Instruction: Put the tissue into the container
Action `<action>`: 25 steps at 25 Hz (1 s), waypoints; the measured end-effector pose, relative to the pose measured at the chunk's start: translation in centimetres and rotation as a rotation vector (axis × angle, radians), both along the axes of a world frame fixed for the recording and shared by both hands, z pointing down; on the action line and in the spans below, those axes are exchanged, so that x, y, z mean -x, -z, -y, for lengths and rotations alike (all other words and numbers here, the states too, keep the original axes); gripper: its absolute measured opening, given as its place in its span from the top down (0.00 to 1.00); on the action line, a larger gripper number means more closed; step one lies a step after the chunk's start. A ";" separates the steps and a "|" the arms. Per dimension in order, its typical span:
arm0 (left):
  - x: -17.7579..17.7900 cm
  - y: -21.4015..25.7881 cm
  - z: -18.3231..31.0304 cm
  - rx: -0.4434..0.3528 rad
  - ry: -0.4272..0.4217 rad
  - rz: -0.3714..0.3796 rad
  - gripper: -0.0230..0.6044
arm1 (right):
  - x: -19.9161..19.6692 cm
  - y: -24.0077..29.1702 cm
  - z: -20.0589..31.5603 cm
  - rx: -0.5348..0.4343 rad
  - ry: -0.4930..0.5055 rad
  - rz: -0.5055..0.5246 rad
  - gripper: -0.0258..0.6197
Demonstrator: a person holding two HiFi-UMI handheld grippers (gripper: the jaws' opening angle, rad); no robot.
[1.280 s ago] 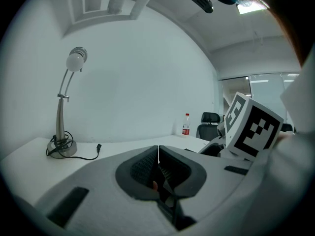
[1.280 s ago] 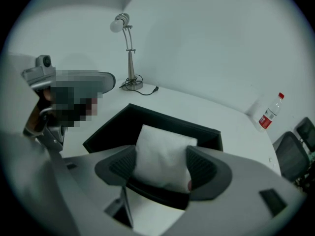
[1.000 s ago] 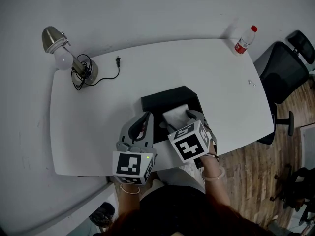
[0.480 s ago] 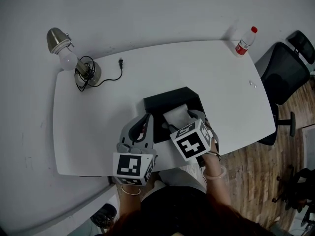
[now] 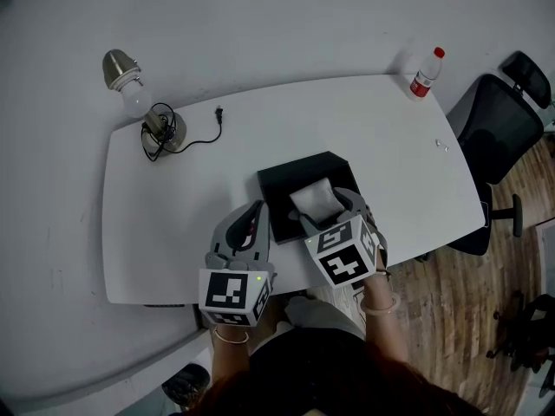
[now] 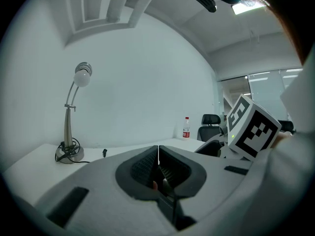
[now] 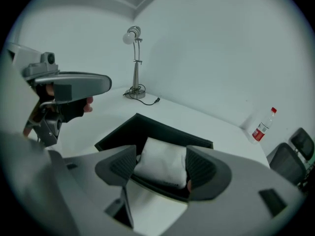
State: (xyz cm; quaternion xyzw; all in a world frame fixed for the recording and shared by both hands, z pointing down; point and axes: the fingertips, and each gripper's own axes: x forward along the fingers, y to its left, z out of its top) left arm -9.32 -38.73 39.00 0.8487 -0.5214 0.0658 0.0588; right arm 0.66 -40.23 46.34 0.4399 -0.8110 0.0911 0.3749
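A white tissue pack [image 5: 314,199] sits between the jaws of my right gripper [image 5: 323,208], which is shut on it. The pack hangs over the near part of the black open container [image 5: 286,180] at the table's front middle. In the right gripper view the tissue pack [image 7: 162,162] fills the gap between both pads, with the container [image 7: 123,132] right beneath it. My left gripper [image 5: 257,210] rests left of the container, shut with nothing in it; the left gripper view shows my left gripper [image 6: 158,154] with its jaws pressed together.
A desk lamp [image 5: 143,102] with a coiled cord and loose plug [image 5: 218,111] stands at the table's far left. A red-capped bottle [image 5: 423,72] is at the far right corner. A black office chair [image 5: 503,124] stands beyond the right edge.
The head view has shifted, so the lamp and table sit further right in the picture. Both grippers and the tissue pack hold about the same place over the container.
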 end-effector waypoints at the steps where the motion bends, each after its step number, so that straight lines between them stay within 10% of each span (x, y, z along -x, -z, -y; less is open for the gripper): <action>1: 0.0 0.2 -0.3 -0.005 -0.001 0.002 0.92 | 0.0 0.3 -0.2 -0.016 -0.004 0.004 0.46; 25: 0.2 3.9 -8.7 -0.099 -0.040 0.013 0.92 | -0.3 6.9 -7.3 -0.292 -0.104 0.077 0.77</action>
